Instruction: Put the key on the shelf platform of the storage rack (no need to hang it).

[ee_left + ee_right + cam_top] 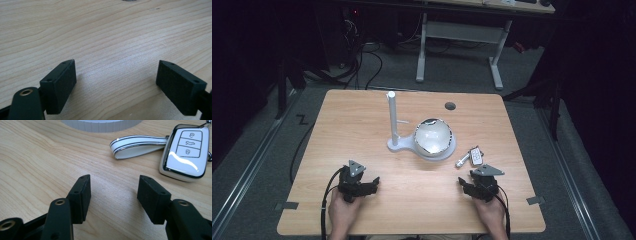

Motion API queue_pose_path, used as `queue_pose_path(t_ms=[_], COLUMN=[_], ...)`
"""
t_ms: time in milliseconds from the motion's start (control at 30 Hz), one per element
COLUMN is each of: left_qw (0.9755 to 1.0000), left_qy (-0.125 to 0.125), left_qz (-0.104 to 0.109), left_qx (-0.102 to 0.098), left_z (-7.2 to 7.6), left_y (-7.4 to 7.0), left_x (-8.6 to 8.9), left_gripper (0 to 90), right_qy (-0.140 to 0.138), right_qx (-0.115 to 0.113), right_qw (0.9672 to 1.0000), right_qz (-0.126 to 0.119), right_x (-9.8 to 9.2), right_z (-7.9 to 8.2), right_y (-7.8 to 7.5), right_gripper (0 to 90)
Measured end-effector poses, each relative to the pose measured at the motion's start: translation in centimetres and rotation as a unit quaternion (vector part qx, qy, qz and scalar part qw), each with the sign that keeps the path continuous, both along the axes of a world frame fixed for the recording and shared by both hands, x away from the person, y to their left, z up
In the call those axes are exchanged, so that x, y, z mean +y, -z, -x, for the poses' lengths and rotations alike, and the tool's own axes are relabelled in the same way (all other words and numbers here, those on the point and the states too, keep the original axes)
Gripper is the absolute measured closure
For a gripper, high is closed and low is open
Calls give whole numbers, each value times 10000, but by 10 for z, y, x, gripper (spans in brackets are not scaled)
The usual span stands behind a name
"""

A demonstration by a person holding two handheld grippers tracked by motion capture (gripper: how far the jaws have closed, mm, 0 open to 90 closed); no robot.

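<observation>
A white car key fob [476, 156] [185, 152] with a white strap loop [462, 160] [136, 145] lies on the wooden table [362, 125], right of a white stand. That stand has a round base [434, 150] [100, 125], an upright post [391, 117] and a shiny bowl-like dome [433, 135]. My right gripper [467, 184] [113, 192] rests near the table's front right, just short of the fob, jaws partly open with bare wood between them. My left gripper [368, 183] [116, 80] sits at the front left, jaws wide open over bare wood.
A dark round cable hole [450, 106] marks the table's far side. Beyond the table stand a white desk frame [462, 35] and cables on the grey floor. A person's hands [343, 210] hold both grippers at the front edge.
</observation>
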State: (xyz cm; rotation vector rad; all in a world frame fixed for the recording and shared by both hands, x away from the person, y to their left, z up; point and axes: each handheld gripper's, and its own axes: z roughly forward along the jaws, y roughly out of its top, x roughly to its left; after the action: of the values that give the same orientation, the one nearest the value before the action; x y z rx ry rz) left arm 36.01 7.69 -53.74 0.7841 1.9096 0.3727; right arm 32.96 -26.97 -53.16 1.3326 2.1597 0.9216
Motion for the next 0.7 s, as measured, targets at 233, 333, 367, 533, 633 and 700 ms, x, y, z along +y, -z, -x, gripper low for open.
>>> queue_pose_path(t_ms=[233,333,367,533,633,700], left_qw=[10000,10000,10000,10000,10000,10000], left_qy=[6,7,-1,52,39,41], left_qz=[3,4,1,-33,-33,-35], left_qx=[0,-1,0,-18,-16,-18], left_z=[0,0,0,0,0,0], left_y=[0,0,0,0,0,0], left_x=[0,0,0,0,1,1], left_gripper=[168,167,167,167,167,167], right_qy=[-2,9,15,79,116,125], right_qx=[-1,8,10,0,3,9], right_qw=[10000,10000,10000,10000,9999,9999], right_qz=[6,0,-1,19,15,8], right_x=[0,0,0,1,1,1], right_z=[0,0,0,1,1,1], right_y=[0,0,0,0,0,0], right_gripper=[437,430,429,417,415,414])
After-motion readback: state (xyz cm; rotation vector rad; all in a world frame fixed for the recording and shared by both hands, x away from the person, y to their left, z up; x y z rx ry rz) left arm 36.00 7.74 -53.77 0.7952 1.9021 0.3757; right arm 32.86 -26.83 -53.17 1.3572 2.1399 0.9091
